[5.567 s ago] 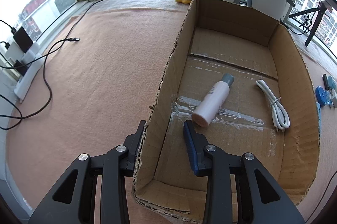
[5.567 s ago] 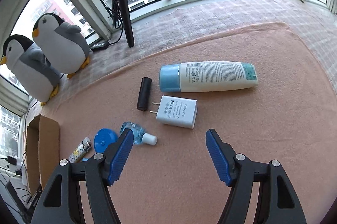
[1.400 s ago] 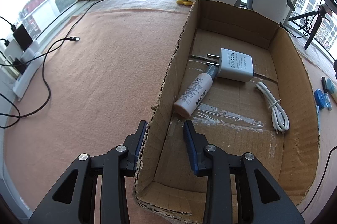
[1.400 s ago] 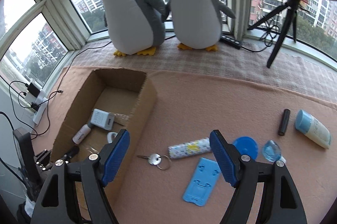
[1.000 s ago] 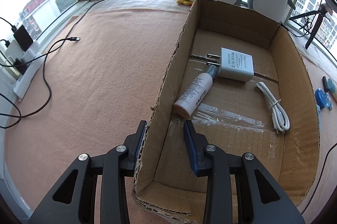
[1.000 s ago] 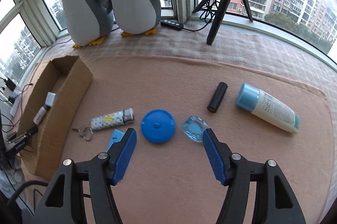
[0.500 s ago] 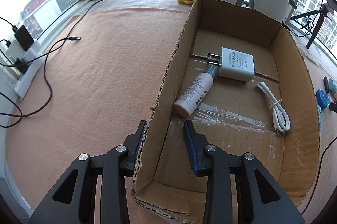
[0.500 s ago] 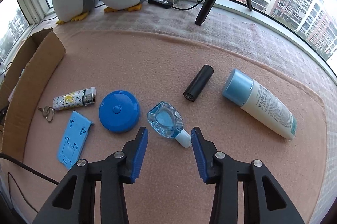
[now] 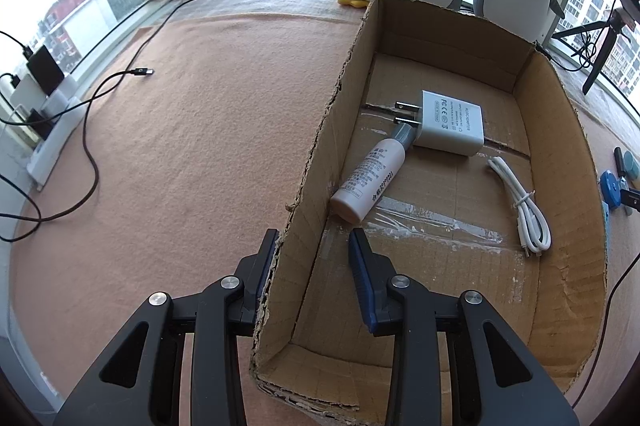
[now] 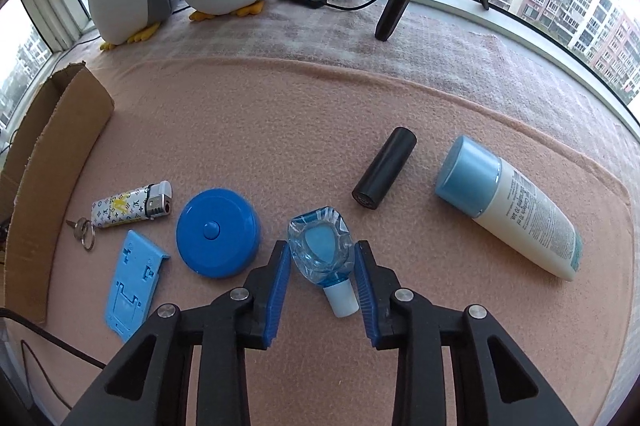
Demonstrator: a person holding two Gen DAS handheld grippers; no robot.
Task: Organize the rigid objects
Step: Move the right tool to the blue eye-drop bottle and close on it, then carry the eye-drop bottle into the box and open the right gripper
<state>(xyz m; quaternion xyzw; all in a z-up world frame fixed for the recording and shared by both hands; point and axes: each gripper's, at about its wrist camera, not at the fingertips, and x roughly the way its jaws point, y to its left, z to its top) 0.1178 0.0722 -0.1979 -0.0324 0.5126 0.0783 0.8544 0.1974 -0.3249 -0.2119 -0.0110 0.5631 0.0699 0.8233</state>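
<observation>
The right gripper [image 10: 322,258] dropped toward the mat and narrowed its jaws around the small clear-blue bottle [image 10: 322,248].

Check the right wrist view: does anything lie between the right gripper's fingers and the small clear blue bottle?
Nothing visible does. The right gripper already straddles the small blue bottle, one finger on each side.

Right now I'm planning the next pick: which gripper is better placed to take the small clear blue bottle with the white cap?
Right. The right gripper already straddles the small clear blue bottle on the mat, while the left gripper brackets the cardboard box wall.
</observation>
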